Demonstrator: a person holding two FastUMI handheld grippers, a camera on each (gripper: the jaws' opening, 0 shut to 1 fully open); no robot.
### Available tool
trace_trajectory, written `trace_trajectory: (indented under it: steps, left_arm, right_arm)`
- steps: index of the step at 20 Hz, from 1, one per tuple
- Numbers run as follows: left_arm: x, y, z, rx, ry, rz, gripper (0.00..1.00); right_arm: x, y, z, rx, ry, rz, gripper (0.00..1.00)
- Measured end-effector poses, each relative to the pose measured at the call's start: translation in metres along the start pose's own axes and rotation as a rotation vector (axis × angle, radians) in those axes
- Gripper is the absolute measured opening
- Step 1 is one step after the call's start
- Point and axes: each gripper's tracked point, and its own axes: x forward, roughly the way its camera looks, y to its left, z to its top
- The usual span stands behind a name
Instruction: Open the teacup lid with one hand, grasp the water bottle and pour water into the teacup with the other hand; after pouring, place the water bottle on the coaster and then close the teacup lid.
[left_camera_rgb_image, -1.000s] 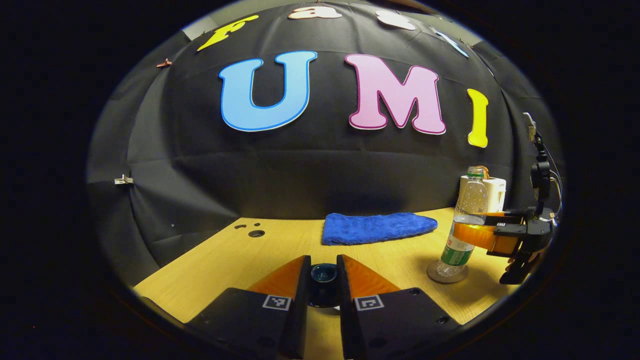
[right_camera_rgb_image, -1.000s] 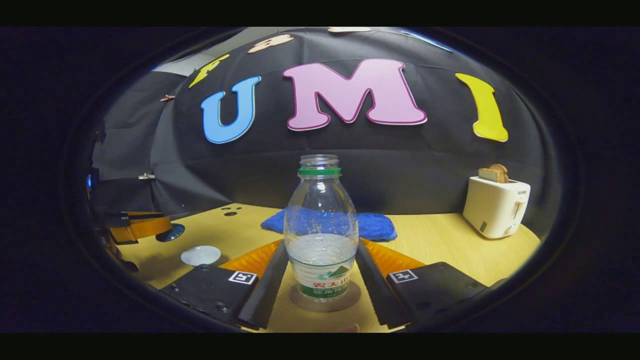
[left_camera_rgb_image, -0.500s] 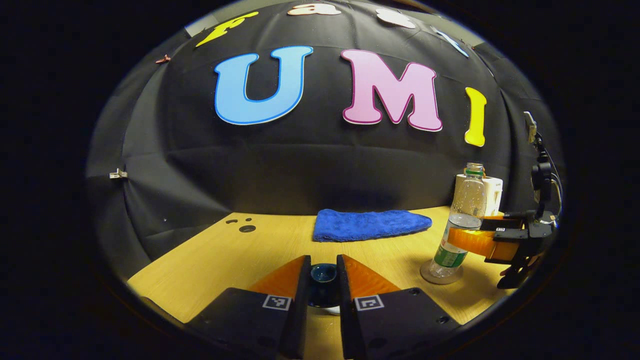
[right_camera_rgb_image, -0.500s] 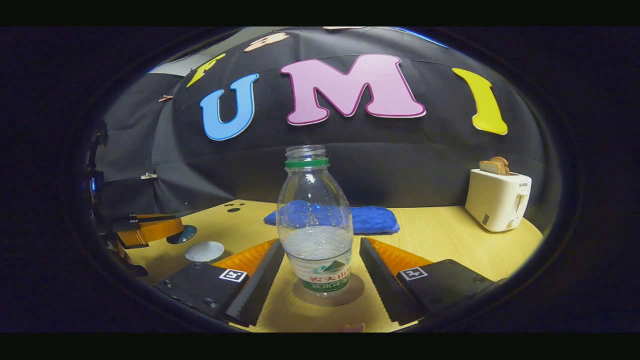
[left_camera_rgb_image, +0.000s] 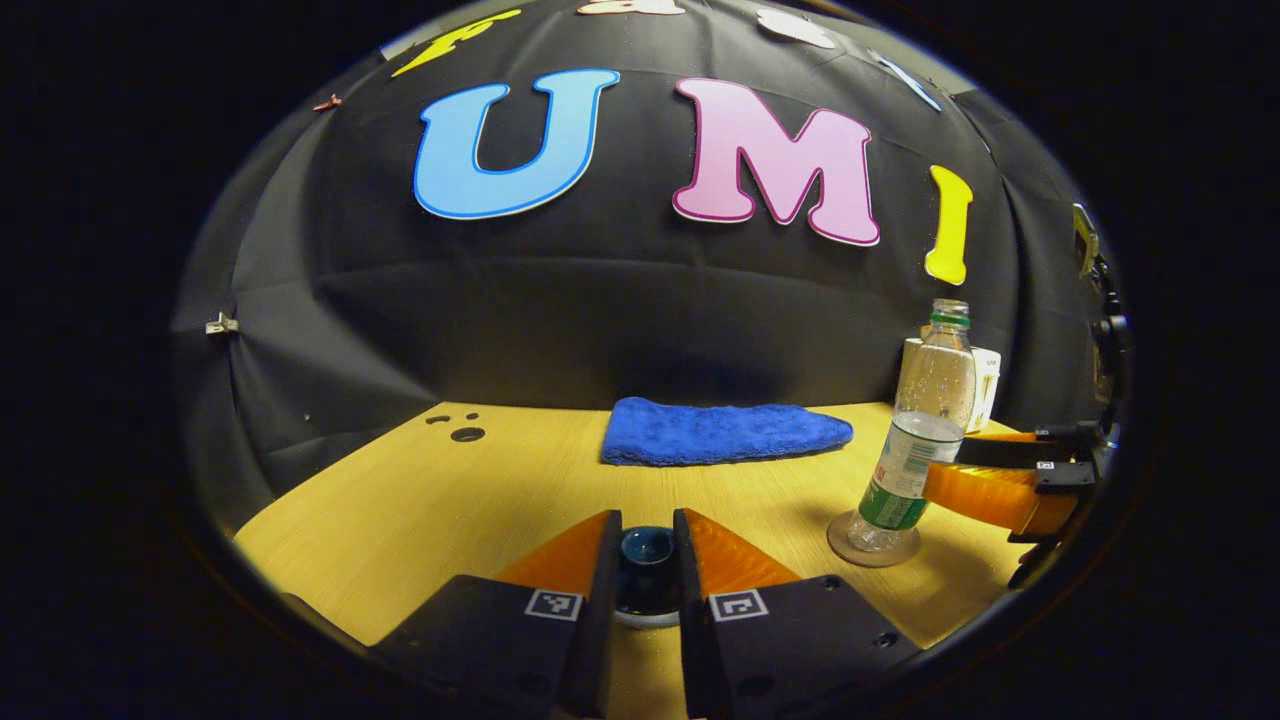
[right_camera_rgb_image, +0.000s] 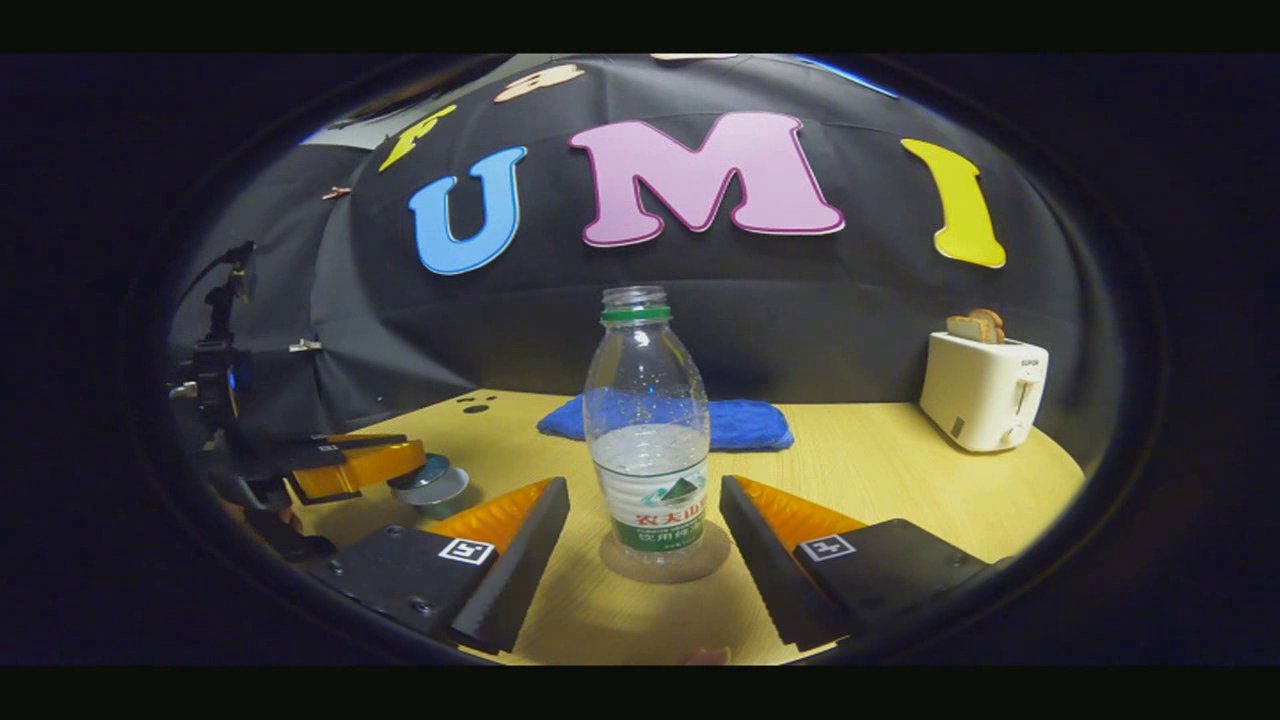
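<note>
- While the teacup lid (left_camera_rgb_image: 647, 553) is pinched between both fingers of the left gripper (left_camera_rgb_image: 647, 575), it is held just above the white teacup (right_camera_rgb_image: 441, 488), at the left of the wooden table (left_camera_rgb_image: 450, 500).
- The water bottle (right_camera_rgb_image: 647, 425) is stood upright on the round coaster (right_camera_rgb_image: 665, 561), with no cap on.
- The right gripper (right_camera_rgb_image: 645, 535) is spread wide, one finger on each side of the bottle, not touching it.
- A blue cloth (left_camera_rgb_image: 722, 431) is laid far back.
- A white toaster (right_camera_rgb_image: 982, 388) is seen at the far right.

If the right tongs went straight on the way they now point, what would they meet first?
Most likely the water bottle, standing on its coaster dead ahead of the open right tongs. Beyond it lies the blue cloth.
</note>
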Motion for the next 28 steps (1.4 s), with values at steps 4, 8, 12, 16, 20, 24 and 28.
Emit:
trace_trajectory:
  steps: [4, 8, 12, 16, 20, 24, 28]
  left_arm:
    - [0.007, -0.002, -0.011, -0.005, 0.032, -0.001, 0.31]
    - [0.01, -0.001, -0.016, -0.007, 0.045, 0.004, 0.33]
    - [0.01, -0.003, -0.017, 0.003, 0.053, 0.0, 0.31]
    - [0.006, 0.0, -0.007, -0.007, 0.034, 0.015, 0.41]
    - [-0.007, -0.002, 0.021, -0.015, 0.016, 0.016, 0.39]
    - [-0.035, -0.007, 0.071, -0.01, -0.019, 0.014, 0.43]
    - [-0.069, -0.013, 0.133, -0.032, -0.055, 0.016, 0.43]
  right_arm:
    - [-0.015, -0.008, 0.0, -0.017, 0.007, -0.026, 0.94]
    - [-0.022, -0.017, 0.002, -0.019, 0.007, -0.048, 0.94]
    - [-0.02, -0.021, 0.005, -0.005, 0.004, -0.058, 0.94]
    - [-0.024, -0.018, 0.018, -0.016, -0.013, -0.058, 0.94]
    - [-0.033, -0.012, 0.042, -0.007, -0.031, -0.063, 0.94]
    - [-0.058, -0.003, 0.078, -0.028, -0.045, -0.076, 0.94]
    - [-0.087, 0.013, 0.131, -0.035, -0.076, -0.072, 0.94]
